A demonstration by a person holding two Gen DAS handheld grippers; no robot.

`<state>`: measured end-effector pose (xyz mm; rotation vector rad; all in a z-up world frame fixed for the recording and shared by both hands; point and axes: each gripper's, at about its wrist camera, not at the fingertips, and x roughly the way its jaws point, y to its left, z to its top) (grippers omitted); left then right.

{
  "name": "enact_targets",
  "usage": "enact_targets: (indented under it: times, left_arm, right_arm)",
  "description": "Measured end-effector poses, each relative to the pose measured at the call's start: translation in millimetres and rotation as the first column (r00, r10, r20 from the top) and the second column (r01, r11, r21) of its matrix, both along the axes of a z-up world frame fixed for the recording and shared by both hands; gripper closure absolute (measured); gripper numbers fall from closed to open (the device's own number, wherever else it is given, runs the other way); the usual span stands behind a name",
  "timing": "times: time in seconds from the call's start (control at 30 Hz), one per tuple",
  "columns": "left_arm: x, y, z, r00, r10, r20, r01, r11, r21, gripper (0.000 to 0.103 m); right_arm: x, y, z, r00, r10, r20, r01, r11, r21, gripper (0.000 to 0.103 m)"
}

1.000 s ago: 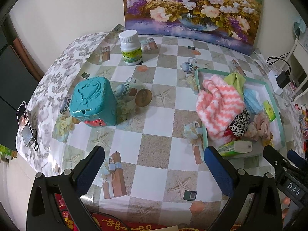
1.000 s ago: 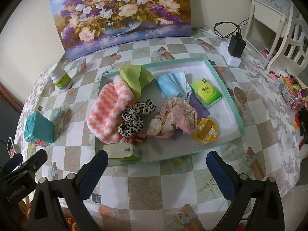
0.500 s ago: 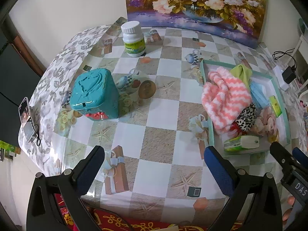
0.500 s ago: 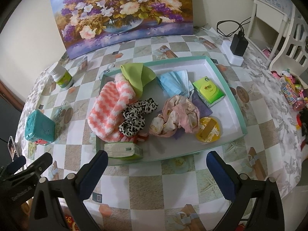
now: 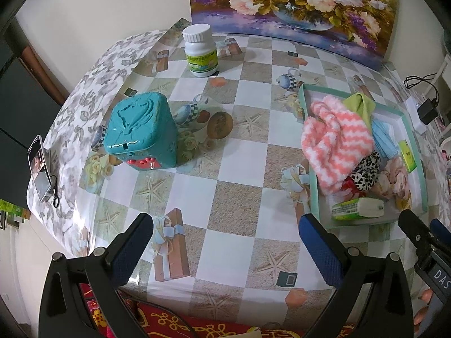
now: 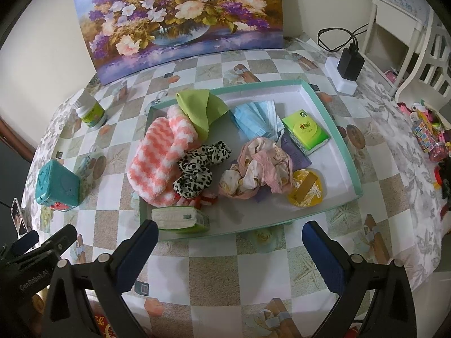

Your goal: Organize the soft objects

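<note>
The soft things, a pink-striped sock (image 6: 157, 166), spotted scrunchie (image 6: 197, 169), green cloth (image 6: 201, 108), masks (image 6: 258, 119) and tissue packs, all lie heaped in the tray (image 6: 349, 152) (sorted or awaiting sorting, unclear). Both the left hand-held gripper (image 5: 225, 246) and the right hand-held gripper (image 6: 229, 249) hover wide and empty over the tabletop (image 5: 239, 169).

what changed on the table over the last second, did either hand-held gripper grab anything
Nothing was grabbed. The left hand-held gripper pulled back and swung slightly left, so the teal box and tray look farther off. The right hand-held gripper barely shifted. Both stay open and empty; the pink striped cloth and other items lie unmoved.
</note>
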<state>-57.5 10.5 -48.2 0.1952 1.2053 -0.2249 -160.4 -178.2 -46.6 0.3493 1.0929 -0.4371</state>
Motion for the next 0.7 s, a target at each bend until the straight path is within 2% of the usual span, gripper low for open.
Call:
enact_targets:
  times: [0.7]
  left_arm:
    - [-0.2,-1.9,-1.8,1.000,-0.001,-0.011,0.000,1.000,-0.010,0.000]
  right_arm:
    - [1.0,0.7,-0.8,1.000,0.004,-0.006,-0.004,1.000,-0.001,0.000]
